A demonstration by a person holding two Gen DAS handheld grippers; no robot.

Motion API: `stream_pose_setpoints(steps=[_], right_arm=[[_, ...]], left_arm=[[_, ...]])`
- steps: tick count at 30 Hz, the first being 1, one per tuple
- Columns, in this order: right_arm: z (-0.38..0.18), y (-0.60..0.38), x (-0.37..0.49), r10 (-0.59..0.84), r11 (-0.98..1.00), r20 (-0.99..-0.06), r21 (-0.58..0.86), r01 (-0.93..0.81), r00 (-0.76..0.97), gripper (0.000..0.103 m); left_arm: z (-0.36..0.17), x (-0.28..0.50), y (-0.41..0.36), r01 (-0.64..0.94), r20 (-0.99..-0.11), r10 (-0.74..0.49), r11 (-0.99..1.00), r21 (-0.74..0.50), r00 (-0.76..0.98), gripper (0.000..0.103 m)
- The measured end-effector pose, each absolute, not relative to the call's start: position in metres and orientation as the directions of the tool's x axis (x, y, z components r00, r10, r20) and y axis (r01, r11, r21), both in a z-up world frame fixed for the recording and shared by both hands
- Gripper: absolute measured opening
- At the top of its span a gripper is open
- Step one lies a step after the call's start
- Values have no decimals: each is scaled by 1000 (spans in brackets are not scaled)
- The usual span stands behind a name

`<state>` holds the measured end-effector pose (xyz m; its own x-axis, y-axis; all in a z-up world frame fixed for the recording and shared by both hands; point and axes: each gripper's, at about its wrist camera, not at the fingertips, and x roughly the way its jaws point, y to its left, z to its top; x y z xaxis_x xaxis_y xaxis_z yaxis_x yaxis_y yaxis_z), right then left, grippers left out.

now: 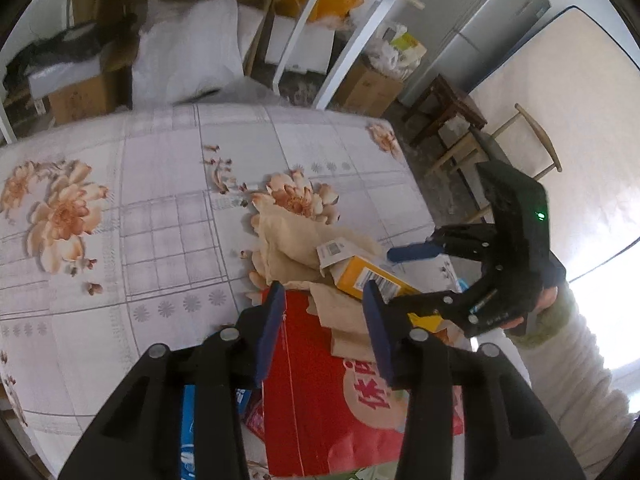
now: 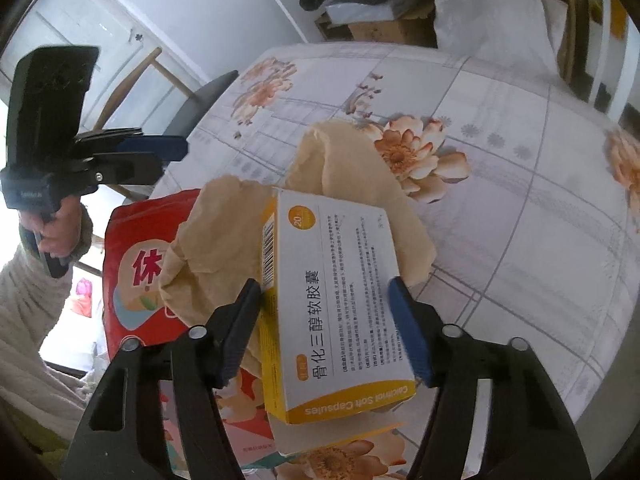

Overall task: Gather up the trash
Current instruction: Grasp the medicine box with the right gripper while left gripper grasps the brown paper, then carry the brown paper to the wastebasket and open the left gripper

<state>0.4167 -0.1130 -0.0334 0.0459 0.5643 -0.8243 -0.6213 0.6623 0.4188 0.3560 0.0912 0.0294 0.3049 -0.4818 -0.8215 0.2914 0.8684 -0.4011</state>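
- Between the fingers of the right claw [image 2: 323, 282]: white-and-yellow medicine box [image 2: 340, 300], clamped across its width, one pad against each long side as far as can be judged.
- Under and just beyond that box: crumpled beige paper [image 2: 224, 240], loose and touching the box. Farther ahead of the claw, bare flowered tablecloth [image 2: 520, 240].
- Left of the right claw, partly under the paper: red bag [image 2: 132, 264], lying near the table's edge.
- Above that red bag: left claw [image 1: 324, 300], half open, gripping nothing, held clear of the pile.
- Risk one: a hold on a light, smooth carton that sits tilted on soft paper rather than flat. Could pivot or slip out on lifting.
- Risk two: too hard a squeeze. Would likely buckle a hollow carton and so loosen the hold.
- Risk three: paper snagged by the box's lower edge. Might drag along, then drop off the table.
- Risk four: both claws close together over one pile. Could knock into each other if the left one comes down for the bag or paper at the same time.
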Motion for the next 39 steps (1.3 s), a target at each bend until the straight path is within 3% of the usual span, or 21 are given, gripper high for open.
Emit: stream_pose_setpoints(steps=[1, 6, 9, 13, 21, 28, 36, 38, 39], right_arm=[[-33, -114, 417, 559, 665, -827, 411, -623, 51, 82], [-46, -104, 424, 543, 661, -840, 425, -619, 4, 83], [-56, -101, 429, 546, 662, -837, 458, -593, -37, 83], [-55, -106, 427, 575, 650, -817, 486, -584, -40, 72], [-39, -126, 415, 622, 646, -782, 500, -577, 18, 68], [-25, -151, 401, 705, 619, -705, 560, -551, 77, 68], [-13, -198, 381, 750, 634, -633, 604, -483, 193, 68], [-7, -212, 373, 751, 644, -617, 610, -462, 233, 68], [-6, -220, 368, 748, 654, -612, 611, -447, 259, 68]], left_arm=[[26, 361, 91, 276, -829, -476, 873, -403, 295, 41], [7, 380, 92, 223, -853, -460, 883, -412, 246, 43], [-5, 391, 93, 177, -865, -454, 889, -422, 215, 51], [-22, 409, 96, 97, -867, -472, 882, -462, 159, 55], [-41, 440, 98, -20, -865, -500, 865, -501, 32, 55], [-29, 448, 77, 49, -874, -486, 873, -486, -1, 55], [-30, 445, 27, 260, -949, -314, 916, -306, -10, 55], [-27, 442, 19, 311, -960, -279, 914, -261, 16, 49], [-28, 439, 15, 337, -966, -257, 912, -236, 21, 41]])
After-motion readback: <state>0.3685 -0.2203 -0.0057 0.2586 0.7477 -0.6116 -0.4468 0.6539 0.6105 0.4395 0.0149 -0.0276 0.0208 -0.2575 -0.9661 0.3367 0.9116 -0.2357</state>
